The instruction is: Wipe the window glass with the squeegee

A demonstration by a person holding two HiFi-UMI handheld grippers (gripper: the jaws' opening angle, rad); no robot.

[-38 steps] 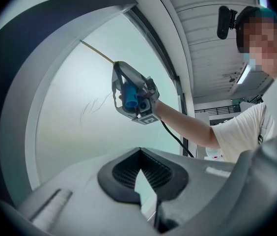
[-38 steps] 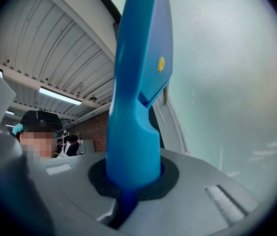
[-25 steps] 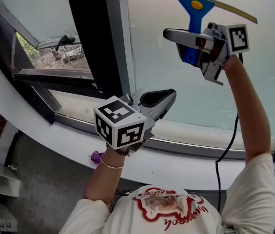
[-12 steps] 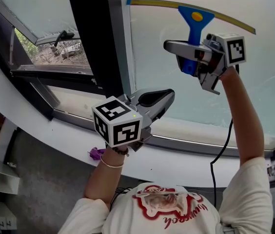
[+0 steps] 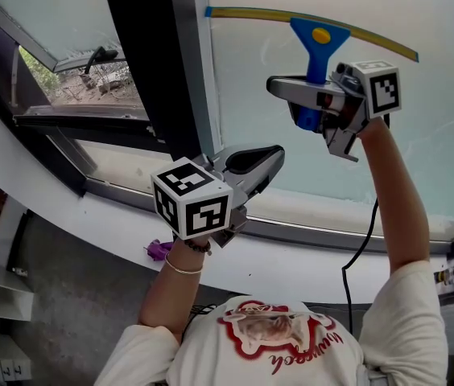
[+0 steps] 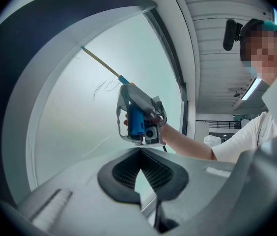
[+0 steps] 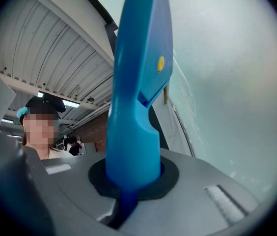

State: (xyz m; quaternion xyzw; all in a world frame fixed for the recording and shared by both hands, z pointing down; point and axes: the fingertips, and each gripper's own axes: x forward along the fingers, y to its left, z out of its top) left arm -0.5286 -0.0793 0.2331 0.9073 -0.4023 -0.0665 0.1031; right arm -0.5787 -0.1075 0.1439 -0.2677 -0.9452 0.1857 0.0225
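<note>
Right gripper [image 5: 303,103] clamped on the blue handle of the squeegee [image 5: 317,39], low on the grip. Blade lies high on the window glass [image 5: 420,135], its left end at the frame [image 5: 191,71]. Left gripper [image 5: 251,163] pressed together, empty, idle near the sill [image 5: 307,240]. Risks: handle could pivot in my jaws under pressure, so one blade end lifts and streaks. Left end may catch the frame on the pull.

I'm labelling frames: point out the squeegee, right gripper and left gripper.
squeegee [image 5: 320,45]: head view, blue neck below the blade.
right gripper [image 5: 306,101]: head view, between jaws, at handle.
left gripper [image 6: 139,154]: left gripper view, at jaw tips.
</note>
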